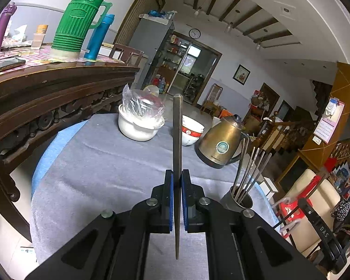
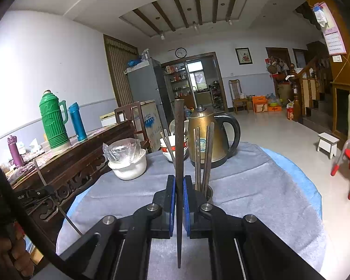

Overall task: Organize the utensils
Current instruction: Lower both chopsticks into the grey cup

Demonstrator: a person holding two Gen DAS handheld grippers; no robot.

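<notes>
Chopsticks: my left gripper (image 1: pixel 177 182) and right gripper (image 2: pixel 179 186) each clamp one upright, tips down, ready to drop into the cup (image 1: pixel 236 200).

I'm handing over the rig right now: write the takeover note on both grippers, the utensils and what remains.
Left gripper: shut on a dark metal chopstick, held upright.
Right gripper: shut on a second dark chopstick, also upright.
Round metal holder cup on the grey cloth-covered table, near the brass-coloured kettle, already holds several thin metal chopsticks.
Left: drop both held chopsticks into the cup. I see no loose utensils on the cloth.
</notes>
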